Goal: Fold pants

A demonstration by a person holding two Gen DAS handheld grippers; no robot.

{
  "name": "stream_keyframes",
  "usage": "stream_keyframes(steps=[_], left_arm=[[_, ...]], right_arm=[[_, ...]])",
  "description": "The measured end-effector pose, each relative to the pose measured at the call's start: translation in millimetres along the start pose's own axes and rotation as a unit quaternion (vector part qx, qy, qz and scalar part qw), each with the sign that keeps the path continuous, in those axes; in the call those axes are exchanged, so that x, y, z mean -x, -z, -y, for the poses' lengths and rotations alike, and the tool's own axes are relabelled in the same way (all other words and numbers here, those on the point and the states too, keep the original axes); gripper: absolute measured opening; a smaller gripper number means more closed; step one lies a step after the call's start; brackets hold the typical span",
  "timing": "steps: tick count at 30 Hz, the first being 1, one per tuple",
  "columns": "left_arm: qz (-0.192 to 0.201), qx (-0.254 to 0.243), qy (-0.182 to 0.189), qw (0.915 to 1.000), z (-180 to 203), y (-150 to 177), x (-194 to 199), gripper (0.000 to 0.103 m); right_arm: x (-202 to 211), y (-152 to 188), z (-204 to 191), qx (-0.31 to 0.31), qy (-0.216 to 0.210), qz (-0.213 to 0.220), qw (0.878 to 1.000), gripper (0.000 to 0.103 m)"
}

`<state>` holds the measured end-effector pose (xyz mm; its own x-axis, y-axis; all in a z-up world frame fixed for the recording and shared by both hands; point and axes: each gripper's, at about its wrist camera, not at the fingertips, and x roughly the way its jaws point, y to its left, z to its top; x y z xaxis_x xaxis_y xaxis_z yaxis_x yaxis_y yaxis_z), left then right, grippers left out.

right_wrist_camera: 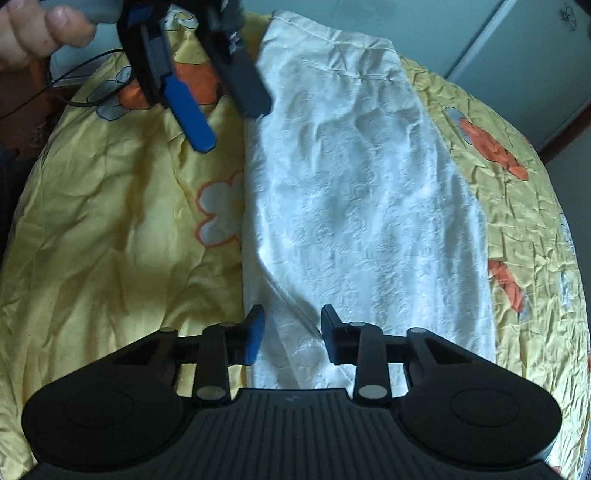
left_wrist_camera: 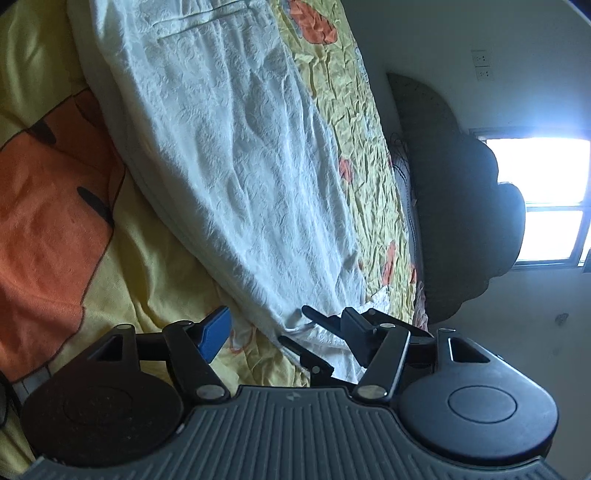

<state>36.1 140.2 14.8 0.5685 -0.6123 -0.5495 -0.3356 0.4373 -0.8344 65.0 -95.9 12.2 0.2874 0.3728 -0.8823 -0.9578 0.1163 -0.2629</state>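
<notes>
White textured pants (right_wrist_camera: pixel 354 206) lie lengthwise as one long strip on a yellow bedspread (right_wrist_camera: pixel 122 236) with orange and white flowers. My right gripper (right_wrist_camera: pixel 293 332) is open over the near end, with white cloth lying between its blue and black fingers and no pad pressing on it. My left gripper (right_wrist_camera: pixel 225 107) is open at the far end, beside the pants' left edge near the waist seams; its black finger touches or nearly touches that edge. In the left wrist view the pants (left_wrist_camera: pixel 229 147) run away diagonally, and a crumpled corner lies between the open left gripper's (left_wrist_camera: pixel 284 326) fingers.
A person's hand (right_wrist_camera: pixel 37 26) holds the left gripper, with a dark cable (right_wrist_camera: pixel 74 96) trailing over the bed's left side. Beyond the bed's far edge stand a dark rounded piece of furniture (left_wrist_camera: pixel 461 206), a bright window (left_wrist_camera: pixel 546 199) and a wall with sockets (left_wrist_camera: pixel 482 64).
</notes>
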Motion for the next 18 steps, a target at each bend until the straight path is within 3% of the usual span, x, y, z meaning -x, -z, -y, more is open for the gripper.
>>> stream_keyframes(steps=[2, 4, 7, 13, 15, 18], left_arm=[[-0.001, -0.004, 0.003, 1.0, 2.9, -1.2, -0.7, 0.068], [-0.003, -0.001, 0.007, 1.0, 4.8, -2.2, -3.6, 0.068], [-0.009, 0.013, 0.015, 0.9998, 5.3, -2.4, -10.1, 0.068], [-0.009, 0.025, 0.028, 0.9992, 12.6, 2.8, -18.6, 0.073], [-0.004, 0.043, 0.028, 0.9987, 10.8, 2.8, -24.9, 0.081], [-0.007, 0.048, 0.003, 0.9988, 11.5, 1.3, -41.0, 0.081]], right_arm=[[2.0, -0.3, 1.2, -0.007, 0.0, 0.003, 1.0, 0.031], [5.4, -0.1, 1.2, -0.009, 0.0, 0.009, 1.0, 0.017], [6.1, 0.6, -0.6, -0.006, 0.0, 0.004, 1.0, 0.01], [17.3, -1.6, 1.5, -0.021, 0.035, 0.015, 0.999, 0.007], [27.0, -0.9, 2.6, -0.035, 0.045, 0.031, 0.998, 0.007], [36.4, 4.5, 0.6, -0.057, 0.057, 0.046, 0.996, 0.006]])
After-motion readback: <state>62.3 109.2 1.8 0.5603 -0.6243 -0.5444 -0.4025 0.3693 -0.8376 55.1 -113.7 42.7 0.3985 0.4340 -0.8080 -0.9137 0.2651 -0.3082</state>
